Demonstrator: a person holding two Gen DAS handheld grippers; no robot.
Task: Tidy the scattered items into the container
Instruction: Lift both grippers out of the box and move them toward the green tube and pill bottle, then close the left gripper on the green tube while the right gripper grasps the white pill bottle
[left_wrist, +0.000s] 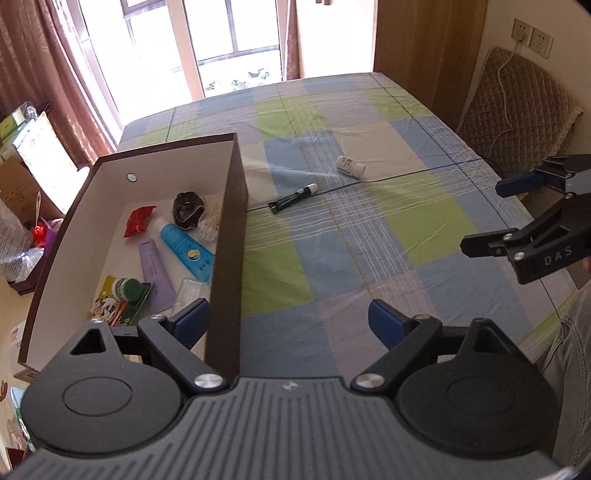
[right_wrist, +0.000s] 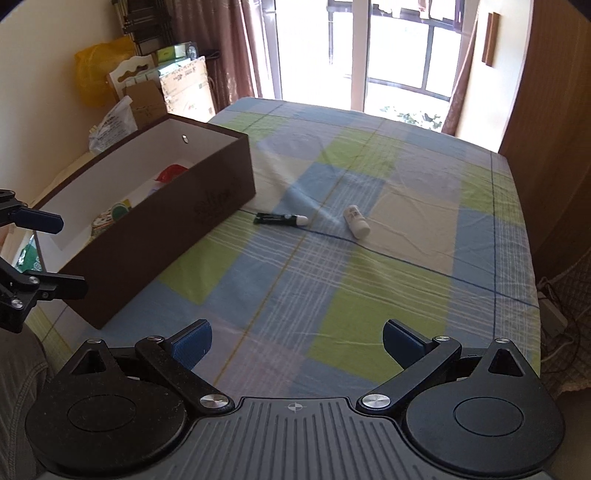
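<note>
On the checked bedsheet (right_wrist: 369, 295), two items lay outside the box (right_wrist: 173, 236): a dark green tube (right_wrist: 279, 219) with a white cap and a small white bottle (right_wrist: 357, 221) on its side. The tube was near the long wall of the box but did not touch it, and the bottle was a little beyond the tube, apart from it. The box was brown outside and white inside, and it stood on the left part of the bed. Inside it were a red packet (left_wrist: 138, 220), a dark round thing (left_wrist: 187, 209), some cotton swabs (left_wrist: 211, 223), a blue tube (left_wrist: 186, 247), a purple tube (left_wrist: 157, 274), a clear small case (left_wrist: 188, 291) and a green-capped bottle (left_wrist: 127, 290) lying on a printed packet (left_wrist: 110, 304). The left gripper (left_wrist: 286, 321) hung over the near end of the box, its jaws wide and empty, one blue pad above the inside of the box and the other over the sheet. The right gripper (right_wrist: 297, 341) was above the near part of the bed, its jaws also wide, with nothing between them. Both grippers were well apart from the tube and the bottle. Behind the bed a bright window (right_wrist: 395, 51) and brown curtains (right_wrist: 236, 48) were seen, and cartons (right_wrist: 184, 88) stood by the wall.
</note>
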